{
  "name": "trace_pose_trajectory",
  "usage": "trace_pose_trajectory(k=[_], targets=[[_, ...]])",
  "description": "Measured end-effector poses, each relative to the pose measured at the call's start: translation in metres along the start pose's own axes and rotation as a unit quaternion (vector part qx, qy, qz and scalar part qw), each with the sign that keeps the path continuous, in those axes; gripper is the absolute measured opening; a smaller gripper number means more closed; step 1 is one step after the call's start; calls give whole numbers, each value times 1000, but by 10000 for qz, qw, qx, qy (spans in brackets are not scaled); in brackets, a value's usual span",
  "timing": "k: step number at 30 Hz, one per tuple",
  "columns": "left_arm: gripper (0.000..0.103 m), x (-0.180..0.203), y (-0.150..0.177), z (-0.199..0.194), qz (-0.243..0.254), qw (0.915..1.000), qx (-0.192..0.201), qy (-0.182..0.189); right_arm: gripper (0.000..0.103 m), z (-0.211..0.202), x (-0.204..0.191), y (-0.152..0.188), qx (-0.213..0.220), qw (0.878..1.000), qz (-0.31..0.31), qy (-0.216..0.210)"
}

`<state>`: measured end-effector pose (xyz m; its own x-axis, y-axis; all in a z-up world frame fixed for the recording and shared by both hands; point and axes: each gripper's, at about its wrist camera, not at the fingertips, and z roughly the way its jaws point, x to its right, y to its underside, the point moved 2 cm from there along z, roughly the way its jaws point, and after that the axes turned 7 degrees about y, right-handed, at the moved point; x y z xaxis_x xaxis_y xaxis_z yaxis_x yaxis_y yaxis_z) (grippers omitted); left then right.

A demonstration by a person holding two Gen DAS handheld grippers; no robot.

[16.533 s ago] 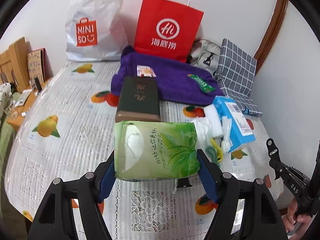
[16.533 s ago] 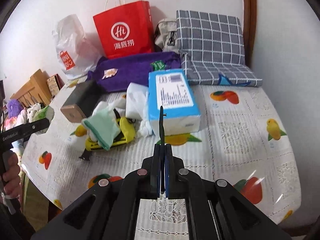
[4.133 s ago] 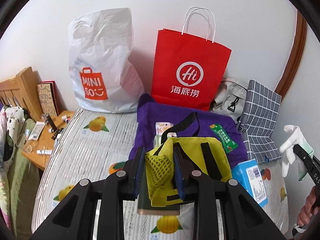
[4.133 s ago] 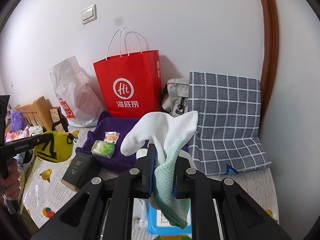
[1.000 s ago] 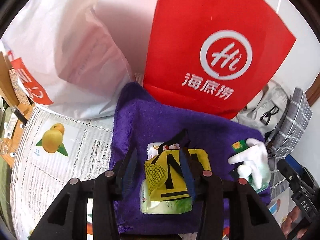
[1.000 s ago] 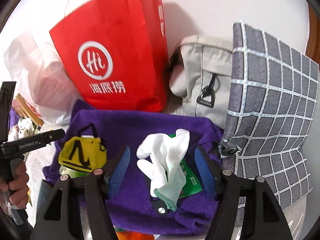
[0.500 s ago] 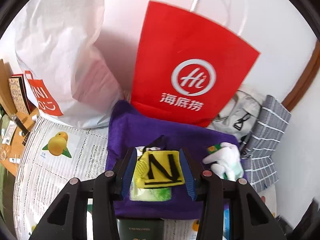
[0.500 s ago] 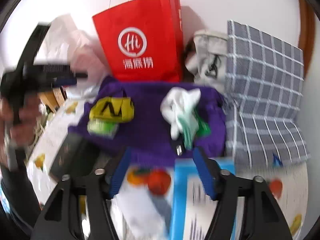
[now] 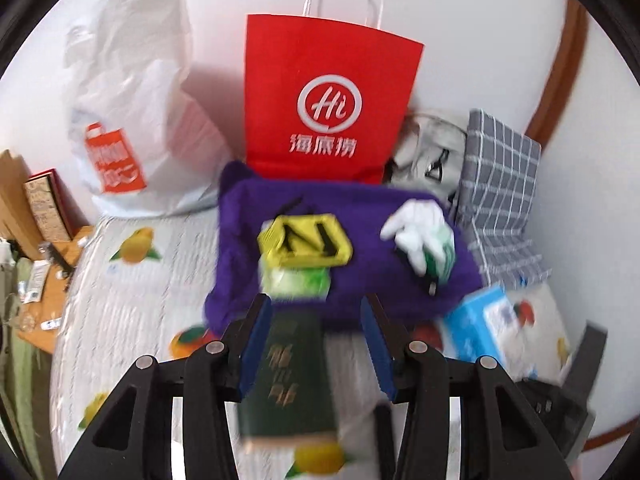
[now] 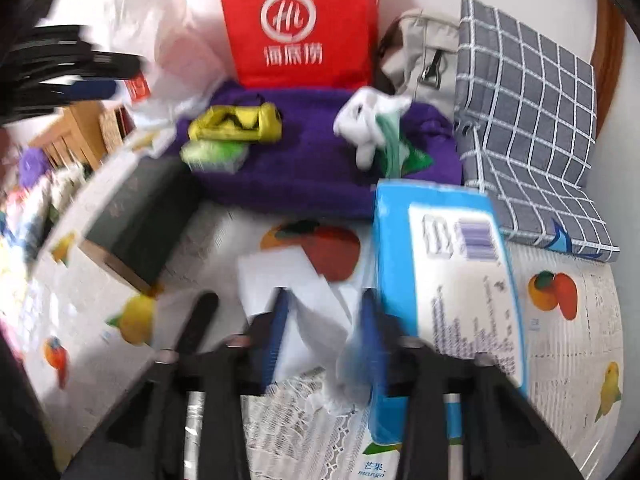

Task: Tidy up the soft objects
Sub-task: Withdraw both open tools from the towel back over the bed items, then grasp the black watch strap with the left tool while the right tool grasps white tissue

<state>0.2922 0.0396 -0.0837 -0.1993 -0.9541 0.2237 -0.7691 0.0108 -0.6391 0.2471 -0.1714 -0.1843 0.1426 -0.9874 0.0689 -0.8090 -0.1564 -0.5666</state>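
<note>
Left wrist view: the left tool [image 9: 314,304] tilts down over the near part of the desk [image 9: 132,308]. Its jaws are opening and hold nothing. A dark green book [image 9: 292,368] lies on the cloth beneath and between them. A second ago this tool stood right over the yellow pouch [image 9: 306,246], with its pads on either side. Now the pouch lies beyond the fingertips, apart from them. It rests on a green packet [image 9: 298,282] on the purple towel [image 9: 372,208]. The white gloves [image 9: 420,228] lie on the same towel to the pouch's right, well apart from it. Behind the towel a red paper bag [image 9: 328,100] stands against the wall. In the right wrist view, which is smeared by motion, the right tool [image 10: 322,300] also points steeply down. Its pads stand apart with loose white tissue [image 10: 280,276] between them, just beside the blue tissue box [image 10: 440,260]. The blur hides whether the pads touch the sheets. A second ago this tool framed the gloves on the towel. They now lie far ahead of it, past the tissue and a printed fruit on the cloth, with a checked cushion [image 10: 528,112] to their right.
</note>
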Motion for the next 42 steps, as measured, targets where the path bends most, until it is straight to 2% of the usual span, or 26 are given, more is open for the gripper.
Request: trace_pose_trajectory(k=[3, 7, 13, 18, 22, 25, 31, 32, 33, 35, 40, 42], targets=[[44, -1, 25, -16, 44, 10000, 24, -1, 5, -3, -2, 9, 72, 10000, 51, 4], [44, 3, 58, -25, 84, 9999, -60, -93, 5, -34, -1, 19, 416, 9988, 207, -154], [44, 11, 104, -14, -33, 9990, -450, 9, 5, -78, 10, 39, 733, 9959, 433, -307], [44, 18, 138, 1, -245, 9968, -753, 141, 5, -88, 24, 71, 622, 9958, 636, -233], [44, 35, 157, 16, -134, 9954, -935, 177, 5, -88, 37, 97, 517, 9952, 818, -166], [44, 51, 159, 27, 30, 9954, -934, 207, 5, -86, 47, 111, 475, 9935, 1004, -255], [44, 67, 151, 57, 171, 9948, -1004, -18, 5, -81, 60, 121, 467, 9912, 1210, -271], [42, 67, 152, 63, 158, 9942, -1064, -72, 5, -81, 62, 121, 472, 9908, 1235, -301], [34, 66, 154, 68, 161, 9936, -1111, -129, 5, -80, 64, 122, 477, 9903, 1262, -330], [18, 70, 156, 67, 386, 9942, -946, -343, 5, -79, 67, 123, 491, 9895, 1315, -342], [21, 65, 153, 67, 299, 9945, -995, -143, 5, -73, 72, 125, 479, 9877, 1417, -462], [37, 68, 151, 69, 359, 9945, -987, -5, 5, -70, 71, 125, 458, 9875, 1423, -508]])
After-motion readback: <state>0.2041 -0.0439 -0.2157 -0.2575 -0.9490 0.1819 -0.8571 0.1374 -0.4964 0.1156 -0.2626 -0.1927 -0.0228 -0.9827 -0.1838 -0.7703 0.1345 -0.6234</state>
